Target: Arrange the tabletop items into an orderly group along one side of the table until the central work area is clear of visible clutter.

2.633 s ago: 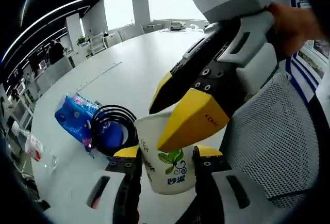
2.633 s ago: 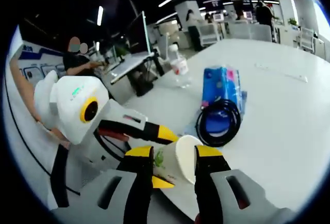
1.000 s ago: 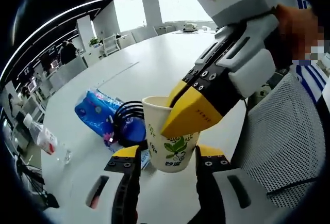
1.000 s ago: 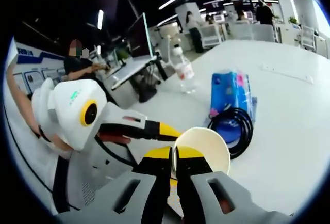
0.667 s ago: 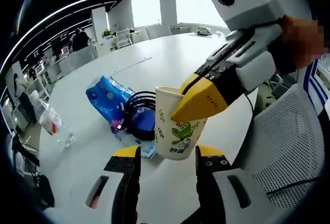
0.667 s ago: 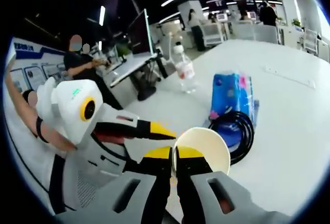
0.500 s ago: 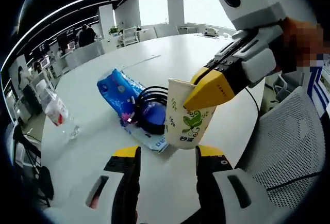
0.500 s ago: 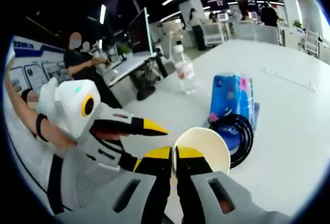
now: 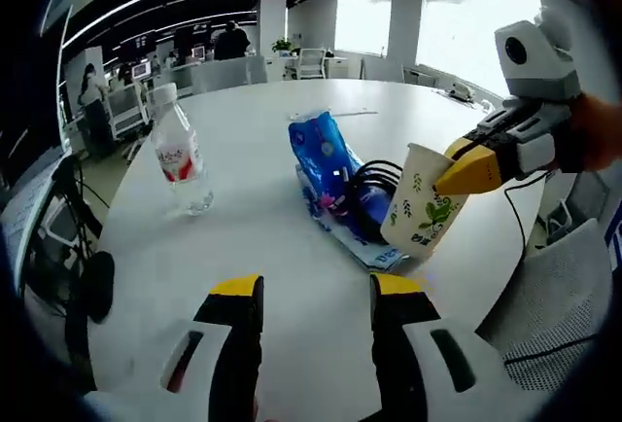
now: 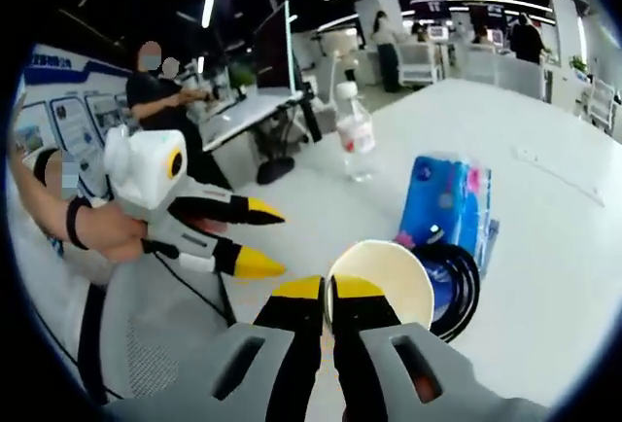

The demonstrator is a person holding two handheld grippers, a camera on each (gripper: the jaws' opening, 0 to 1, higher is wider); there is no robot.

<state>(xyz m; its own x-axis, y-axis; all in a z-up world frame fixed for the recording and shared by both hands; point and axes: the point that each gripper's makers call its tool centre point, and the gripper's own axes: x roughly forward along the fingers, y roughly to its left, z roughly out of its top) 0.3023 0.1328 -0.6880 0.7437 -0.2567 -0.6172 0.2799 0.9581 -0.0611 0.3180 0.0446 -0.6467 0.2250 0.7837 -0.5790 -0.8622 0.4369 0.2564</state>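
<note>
Item one, the paper cup (image 9: pixel 420 211) (white, with a green leaf print): it is hanging tilted just above the white table (image 9: pixel 253 247) near its edge, beside the other goods, and is being pinched at the rim by the right gripper (image 9: pixel 459 171), whose yellow-tipped jaws are pressing together on the cup's wall, one inside and one outside. In the right gripper view the same cup (image 10: pixel 379 281) is showing its open mouth directly ahead of the right gripper (image 10: pixel 327 291), the rim caught between the closed tips. Item two, the left gripper (image 9: pixel 306 291): its jaws are standing apart over bare tabletop with nothing between them; in the right gripper view it (image 10: pixel 255 240) is hovering off to the left, jaws spread, held by a hand (image 10: pixel 92 230). Item three, a blue pack of tissues (image 9: pixel 326 164) lying flat on the table, with a coil of black cable (image 9: pixel 374 189) resting against its near end, just beside the cup. Item four, a clear plastic water bottle (image 9: pixel 180 158) with a red label, standing upright, well apart from the pack. Also noted: a mesh-backed chair (image 9: pixel 559 296) at the table's edge, and office desks with seated people far behind.
</note>
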